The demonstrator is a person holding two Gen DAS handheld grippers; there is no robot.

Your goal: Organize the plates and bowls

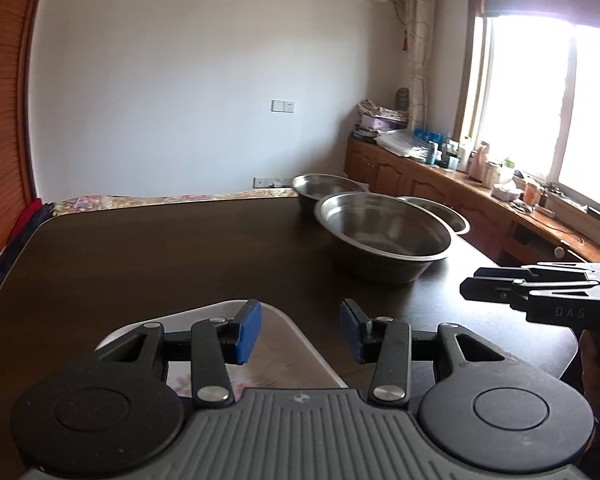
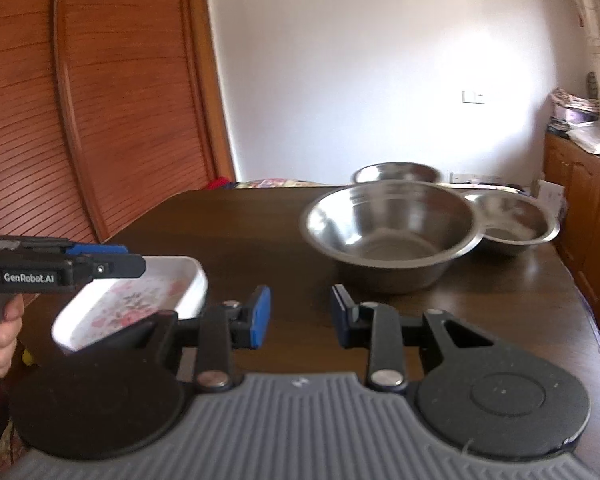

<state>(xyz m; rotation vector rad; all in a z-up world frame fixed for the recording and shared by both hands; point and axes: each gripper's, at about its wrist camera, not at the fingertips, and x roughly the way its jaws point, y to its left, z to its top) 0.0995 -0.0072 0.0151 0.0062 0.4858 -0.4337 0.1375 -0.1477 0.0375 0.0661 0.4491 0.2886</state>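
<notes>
A white rectangular dish (image 2: 140,300) with a pink flower print lies at the near left of the dark wooden table (image 1: 180,248). My left gripper (image 1: 300,330) hangs just over the dish (image 1: 276,344), open, its blue pads clear of the rim. From the right wrist view the left gripper (image 2: 132,264) shows from the side above the dish. My right gripper (image 2: 300,312) is open over bare table, nothing between its fingers. Ahead of it stands a large steel bowl (image 2: 392,236), with a smaller steel bowl (image 2: 516,220) to its right and another steel bowl (image 2: 396,172) behind.
A person's hand (image 2: 0,332) holds the left gripper's handle. A wooden louvred door (image 2: 80,120) stands to the left. Low cabinets (image 1: 440,184) with clutter run under the window on the right. A flower-patterned bed cover (image 1: 160,200) lies beyond the table's far edge.
</notes>
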